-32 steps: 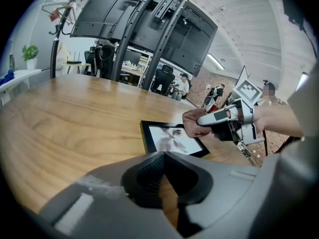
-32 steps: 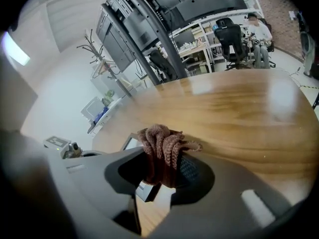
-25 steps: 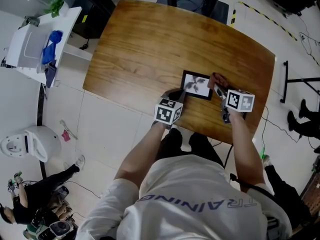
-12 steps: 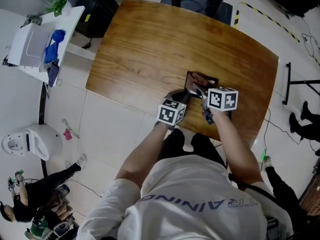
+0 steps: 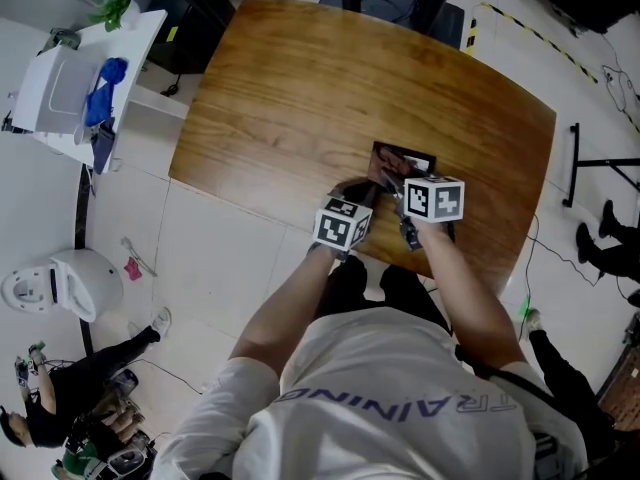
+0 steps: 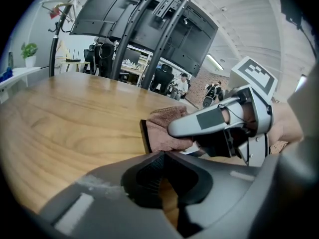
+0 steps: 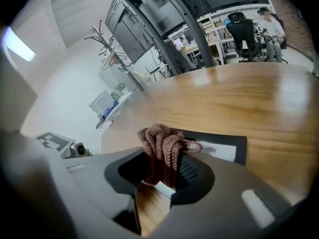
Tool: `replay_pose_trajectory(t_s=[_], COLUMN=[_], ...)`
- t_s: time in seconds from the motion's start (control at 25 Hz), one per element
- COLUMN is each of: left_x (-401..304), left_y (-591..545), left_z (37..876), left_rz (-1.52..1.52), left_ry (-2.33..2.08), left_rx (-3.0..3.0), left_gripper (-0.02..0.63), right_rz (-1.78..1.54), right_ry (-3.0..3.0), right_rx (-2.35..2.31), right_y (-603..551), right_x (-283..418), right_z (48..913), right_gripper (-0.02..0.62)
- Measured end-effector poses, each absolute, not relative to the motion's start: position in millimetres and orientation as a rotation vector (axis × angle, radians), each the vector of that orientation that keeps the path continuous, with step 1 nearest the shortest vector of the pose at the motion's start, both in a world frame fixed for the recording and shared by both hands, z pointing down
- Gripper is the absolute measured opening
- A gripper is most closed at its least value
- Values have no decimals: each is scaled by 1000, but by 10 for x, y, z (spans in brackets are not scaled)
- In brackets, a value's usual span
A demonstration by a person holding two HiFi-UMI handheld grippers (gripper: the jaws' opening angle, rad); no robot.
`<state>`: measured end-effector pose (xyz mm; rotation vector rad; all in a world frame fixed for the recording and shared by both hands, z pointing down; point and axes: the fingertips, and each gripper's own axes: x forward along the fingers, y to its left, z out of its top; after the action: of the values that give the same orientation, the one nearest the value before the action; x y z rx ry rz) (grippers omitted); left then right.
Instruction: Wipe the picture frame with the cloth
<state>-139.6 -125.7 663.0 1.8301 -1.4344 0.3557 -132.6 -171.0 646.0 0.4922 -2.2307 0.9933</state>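
One picture frame (image 7: 222, 147) lies flat near the bench (image 5: 300, 88) edge by the person (image 5: 400, 398), long side along that edge. One brown cloth (image 7: 162, 146) rests on it, pinched in the right tongs (image 7: 167, 159). The left tongs (image 6: 160, 158) are closed at its corner. A second ago the cloth was at its right end.

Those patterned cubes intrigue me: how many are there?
2. One cube sits on the left claw, near the table's edge; the other on the right claw beside it.
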Motion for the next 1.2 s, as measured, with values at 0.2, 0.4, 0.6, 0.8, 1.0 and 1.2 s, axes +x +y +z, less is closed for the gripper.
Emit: replay_pose_trajectory(t_s=[0.2,0.4,0.6,0.8,1.0,1.2], left_x=[-1370,-1378,-1381,-1389,-1418,-1479], left_y=[-1244,-1248,-1248,-1246,-1228,-1165], left_z=[6620,6622,6620,6627,6641,6641], left_rz=[353,354,356,358,362,348], left_ry=[-1428,-1434,-1438,-1439,-1447,-1436], left_rx=[1828,1831,1831,1832,1831,1805], left_gripper=[5,5,5,4,5,5], right_rz=[1002,1025,1027,1038,1033,1012], right_ry=[-2191,-2169,-2150,-2151,-2163,-2170], right_rx=[512,575,642,666,668,656], right_y=[-1762,-1853,-1963,-2002,-2000,-2010], right_x=[-1081,-804,-435,-224,-248,-275], right_z=[6491,6487,6475,6455,6489,6483], right_gripper=[135,135,135,135,135,135])
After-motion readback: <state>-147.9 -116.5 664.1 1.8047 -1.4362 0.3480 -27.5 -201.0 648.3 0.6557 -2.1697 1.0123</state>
